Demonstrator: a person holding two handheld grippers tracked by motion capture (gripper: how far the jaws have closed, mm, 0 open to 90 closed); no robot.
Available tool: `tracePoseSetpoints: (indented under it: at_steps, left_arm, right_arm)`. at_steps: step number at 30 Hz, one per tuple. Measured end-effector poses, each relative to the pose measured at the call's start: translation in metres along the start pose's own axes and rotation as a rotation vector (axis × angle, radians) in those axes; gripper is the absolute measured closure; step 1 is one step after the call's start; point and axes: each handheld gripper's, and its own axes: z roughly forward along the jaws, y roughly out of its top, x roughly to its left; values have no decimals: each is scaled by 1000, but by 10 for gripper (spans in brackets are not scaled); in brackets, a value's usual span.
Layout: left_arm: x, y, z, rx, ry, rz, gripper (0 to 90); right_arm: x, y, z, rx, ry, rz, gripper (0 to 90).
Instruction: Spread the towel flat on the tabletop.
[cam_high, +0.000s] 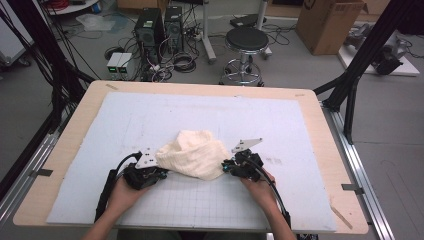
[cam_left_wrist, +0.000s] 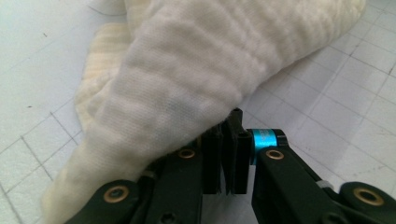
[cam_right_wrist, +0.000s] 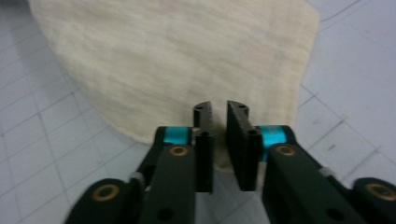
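Note:
A crumpled cream cloth (cam_high: 195, 152) lies on the grid-marked white mat (cam_high: 150, 115), toward the near side of the table. My left gripper (cam_high: 162, 172) sits at the cloth's near left edge. In the left gripper view its jaws (cam_left_wrist: 229, 126) are pressed together, and a fold of the cloth (cam_left_wrist: 187, 70) runs into them and drapes over the left jaw. My right gripper (cam_high: 226, 166) is at the cloth's near right corner. In the right gripper view its jaws (cam_right_wrist: 219, 109) stand nearly together, with the thin edge of the cloth (cam_right_wrist: 177, 60) pinched between them.
The mat covers most of a wooden table (cam_high: 70, 150). On the floor beyond the far edge stand a black stool (cam_high: 245, 42), computer towers (cam_high: 150, 27) with tangled cables, and a cardboard box (cam_high: 327, 22). Black frame posts (cam_high: 360, 65) rise at both sides.

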Motion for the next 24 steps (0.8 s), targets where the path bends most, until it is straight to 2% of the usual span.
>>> tracePoseSetpoints:
  at_steps: [5,8,11,16,20,24]
  left_arm:
    - [-5,1,-13,-39,-35,1,881]
    - [-9,-1,-22,-58,-49,18,882]
    - [-11,-5,-34,-84,-63,13,883]
    - [-12,-10,-57,-120,-61,18,884]
    - [-11,-10,-75,-144,-55,27,885]
    - [-12,-12,-91,-157,-56,38,884]
  right_arm:
    - [4,1,-6,3,7,-13,886]
    - [9,2,-16,-27,13,-16,886]
    - [12,3,-26,-58,18,-22,886]
    - [21,3,-39,-75,17,-49,886]
    - [28,-1,-48,-90,27,-48,886]
    - [41,-7,-56,-96,42,-59,886]
